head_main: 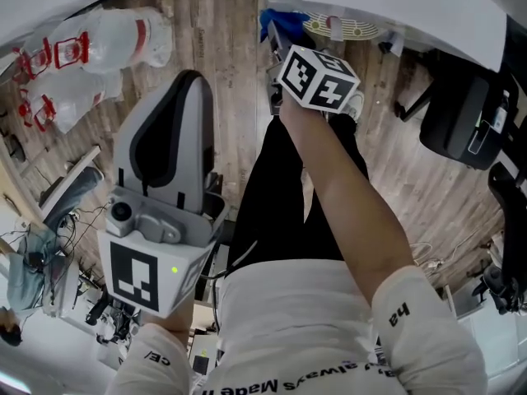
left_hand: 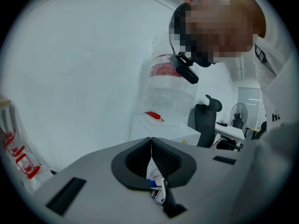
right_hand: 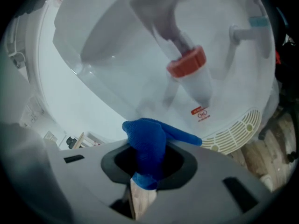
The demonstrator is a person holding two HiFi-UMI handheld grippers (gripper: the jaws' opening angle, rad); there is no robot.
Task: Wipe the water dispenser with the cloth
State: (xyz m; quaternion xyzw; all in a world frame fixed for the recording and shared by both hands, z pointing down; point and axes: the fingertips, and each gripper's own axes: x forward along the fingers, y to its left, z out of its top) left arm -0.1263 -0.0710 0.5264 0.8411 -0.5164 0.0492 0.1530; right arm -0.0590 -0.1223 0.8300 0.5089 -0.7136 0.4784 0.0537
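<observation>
Head view: right gripper (head_main: pixel 286 46) mostly hides cloth (head_main: pixel 274 16).

left gripper (left_hand: pixel 150 140) jaws together, empty, water dispenser (left_hand: pixel 156 128) beyond

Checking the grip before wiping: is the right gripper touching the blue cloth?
Touching. The right gripper view shows the blue cloth pinched between the jaws of the right gripper.

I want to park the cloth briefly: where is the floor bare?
Bare wood floor for the cloth lies between the person's trouser leg and the office chair. The left is crowded: bagged water bottles, cables.
</observation>
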